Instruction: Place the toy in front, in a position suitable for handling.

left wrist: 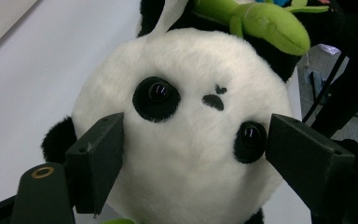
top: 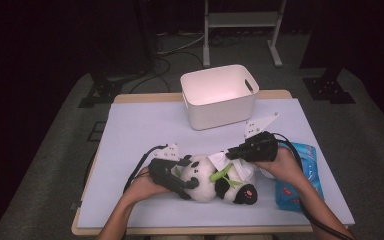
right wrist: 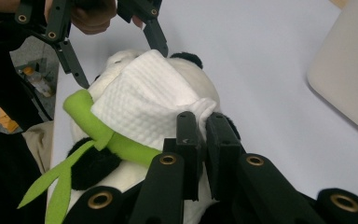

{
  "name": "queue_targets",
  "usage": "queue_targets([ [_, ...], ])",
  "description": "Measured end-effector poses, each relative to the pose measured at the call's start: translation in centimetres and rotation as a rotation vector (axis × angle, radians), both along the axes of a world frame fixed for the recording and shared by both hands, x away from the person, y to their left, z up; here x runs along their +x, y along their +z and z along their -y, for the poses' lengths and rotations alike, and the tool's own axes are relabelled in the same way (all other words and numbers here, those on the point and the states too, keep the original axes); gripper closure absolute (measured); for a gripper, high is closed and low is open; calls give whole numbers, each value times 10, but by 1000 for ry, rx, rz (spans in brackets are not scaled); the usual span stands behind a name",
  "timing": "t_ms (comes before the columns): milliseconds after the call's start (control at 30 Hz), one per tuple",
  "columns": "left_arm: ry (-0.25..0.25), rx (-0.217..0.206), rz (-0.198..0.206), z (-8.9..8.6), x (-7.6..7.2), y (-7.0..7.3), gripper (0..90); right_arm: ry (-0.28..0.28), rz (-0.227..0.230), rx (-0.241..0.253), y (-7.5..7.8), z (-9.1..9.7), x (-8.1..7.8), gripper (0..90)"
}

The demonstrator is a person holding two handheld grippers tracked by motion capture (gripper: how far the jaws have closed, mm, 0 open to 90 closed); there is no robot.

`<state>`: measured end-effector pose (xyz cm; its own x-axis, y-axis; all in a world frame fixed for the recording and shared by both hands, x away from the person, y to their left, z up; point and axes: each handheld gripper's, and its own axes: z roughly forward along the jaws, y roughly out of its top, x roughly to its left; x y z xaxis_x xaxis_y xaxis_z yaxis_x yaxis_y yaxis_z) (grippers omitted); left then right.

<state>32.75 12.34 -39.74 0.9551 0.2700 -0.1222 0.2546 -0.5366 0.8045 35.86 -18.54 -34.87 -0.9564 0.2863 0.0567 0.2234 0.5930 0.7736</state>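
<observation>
A black-and-white plush panda [top: 205, 186] lies on its back at the front of the table, with a green plush bamboo stalk [top: 220, 174] across its chest. My left gripper [top: 189, 174] comes in from the left, and its two jaws press on either side of the panda's head [left wrist: 191, 140]. From the right, my right gripper [top: 230, 154] is shut on a white textured wipe [right wrist: 144, 102]. The wipe is draped over the panda's body beside the bamboo [right wrist: 121, 142].
A white plastic bin [top: 220, 95] stands at the back centre of the pale mat [top: 145, 125]. A blue pack of wipes [top: 300, 175] lies at the right, under the right forearm. The mat is bare to the left and behind the panda.
</observation>
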Motion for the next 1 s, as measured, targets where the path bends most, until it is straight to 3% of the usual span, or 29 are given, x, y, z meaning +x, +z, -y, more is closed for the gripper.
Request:
queue_targets([
  [200,11,-11,-3,-1,0,0,210,12,0,25,-3,4,-11,841],
  [333,16,-3,2,-1,0,0,208,18,1,14,-5,11,-23,841],
  [667,20,-4,2,0,0,0,209,14,-36,14,-12,33,-42,841],
  [867,19,2,5,0,0,1,210,19,-40,-22,-12,40,-53,841],
  [1000,20,3,7,0,0,1,209,-8,-38,-23,-14,48,-53,841],
])
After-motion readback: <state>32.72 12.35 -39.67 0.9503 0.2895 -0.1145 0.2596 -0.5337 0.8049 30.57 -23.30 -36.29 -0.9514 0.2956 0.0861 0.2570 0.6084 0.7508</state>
